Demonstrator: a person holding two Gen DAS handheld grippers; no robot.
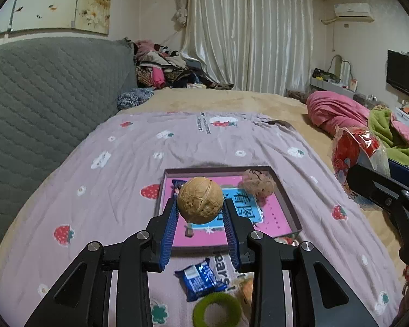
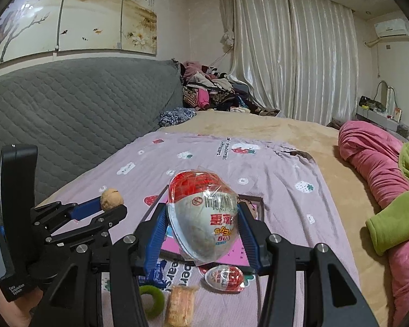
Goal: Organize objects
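Note:
My left gripper (image 1: 200,204) is shut on a tan walnut (image 1: 200,200), held in the air above the near end of a shallow box (image 1: 286,196) with a pink printed floor. A brown fuzzy ball (image 1: 257,183) and a blue packet lie inside the box. My right gripper (image 2: 204,218) is shut on a red-and-white egg-shaped toy in clear wrap (image 2: 204,218), also lifted above the box (image 2: 255,199). In the right wrist view the left gripper (image 2: 110,204) with the walnut (image 2: 111,199) shows at the left. The wrapped egg toy (image 1: 357,152) shows at the right edge of the left wrist view.
On the lilac strawberry-print sheet (image 1: 109,190) near me lie a blue snack packet (image 1: 199,278), a green foam ring (image 1: 216,309), a second wrapped egg (image 2: 225,276) and an orange wrapped cake (image 2: 180,306). Grey headboard at left; pink and green bedding (image 2: 373,169) at right.

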